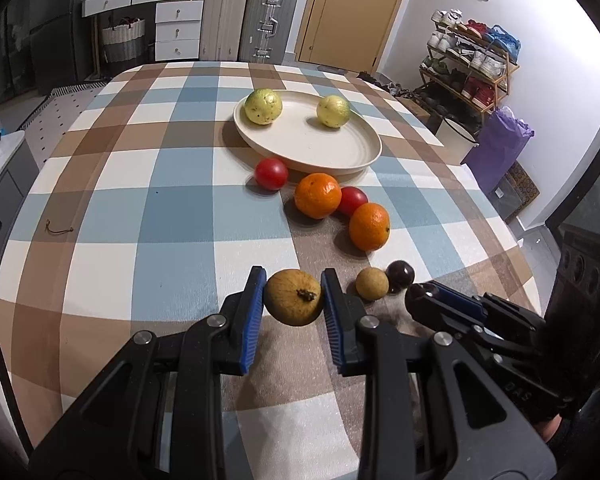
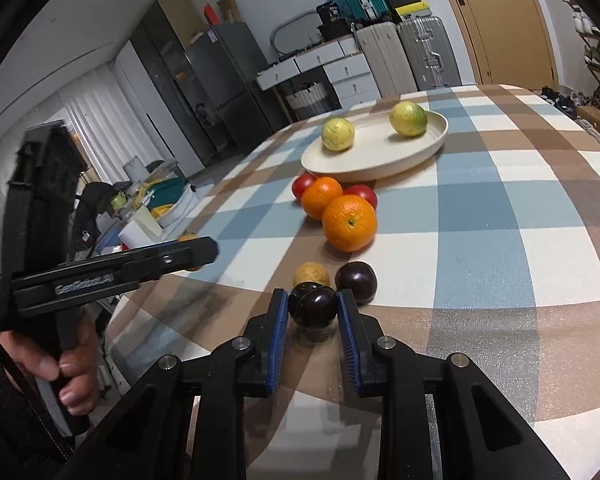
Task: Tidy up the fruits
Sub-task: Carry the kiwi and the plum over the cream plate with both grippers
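Note:
My left gripper (image 1: 294, 294) is shut on a tan-brown fruit (image 1: 294, 298) just above the checked tablecloth. My right gripper (image 2: 313, 306) is shut on a dark purple fruit (image 2: 313, 305). A second dark fruit (image 2: 356, 282) and a small tan fruit (image 2: 311, 274) lie just beyond it. Two oranges (image 1: 317, 195) (image 1: 369, 226) and two red tomatoes (image 1: 271, 173) (image 1: 353, 199) sit in front of a cream plate (image 1: 332, 148). The plate holds two yellow-green fruits (image 1: 263, 106) (image 1: 333, 111).
The table's right edge (image 1: 500, 216) curves close to the fruits. A small cord loop (image 1: 58, 228) lies on the cloth at the left. Suitcases, drawers and a shoe rack stand beyond the table.

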The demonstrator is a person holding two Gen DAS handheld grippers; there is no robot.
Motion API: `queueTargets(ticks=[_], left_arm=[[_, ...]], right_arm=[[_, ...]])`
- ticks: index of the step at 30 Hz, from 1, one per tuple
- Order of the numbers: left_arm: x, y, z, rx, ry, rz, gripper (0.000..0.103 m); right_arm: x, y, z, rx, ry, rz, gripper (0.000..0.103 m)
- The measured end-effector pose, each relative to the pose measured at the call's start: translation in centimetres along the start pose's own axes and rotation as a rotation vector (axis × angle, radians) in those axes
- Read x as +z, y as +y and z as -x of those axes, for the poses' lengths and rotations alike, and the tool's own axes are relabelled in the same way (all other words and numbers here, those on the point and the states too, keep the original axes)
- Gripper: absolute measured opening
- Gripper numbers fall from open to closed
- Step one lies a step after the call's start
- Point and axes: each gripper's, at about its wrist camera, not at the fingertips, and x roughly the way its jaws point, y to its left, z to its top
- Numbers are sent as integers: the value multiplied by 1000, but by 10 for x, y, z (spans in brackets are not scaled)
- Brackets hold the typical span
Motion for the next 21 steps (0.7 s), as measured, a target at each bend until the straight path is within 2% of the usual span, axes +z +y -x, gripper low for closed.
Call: queueTargets(ticks=[9, 21], left_arm=[[16, 1, 1, 0, -25, 2, 25], [58, -4, -6, -8, -64, -33, 25]], right_arm=[[15, 6, 22, 49, -106, 24, 26], [61, -1, 28, 82, -143, 33, 26]])
